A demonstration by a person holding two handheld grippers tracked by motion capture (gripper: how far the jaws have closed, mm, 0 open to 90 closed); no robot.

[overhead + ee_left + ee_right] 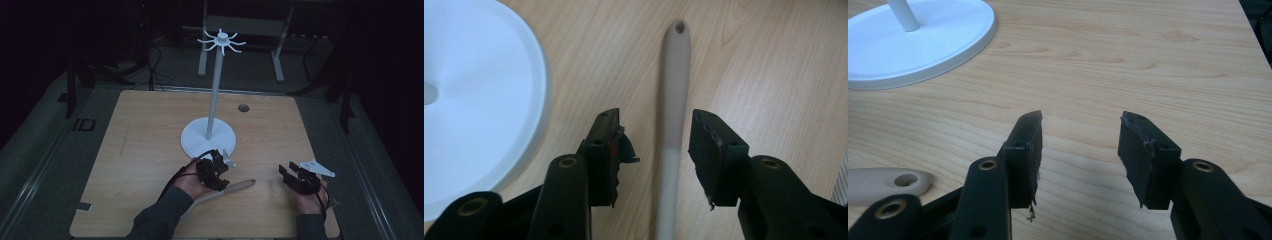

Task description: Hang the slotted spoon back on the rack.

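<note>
Spoon handle (672, 100), beige and slim, lies flat on the bench (150, 140) near the white stand base (207, 139); we judge it light, stiff, rather slick, best pinched mid-handle. Our left tongs (659, 150) straddle it, wide open, gripping nothing; right tongs (1080, 150) rest open, empty.
</note>
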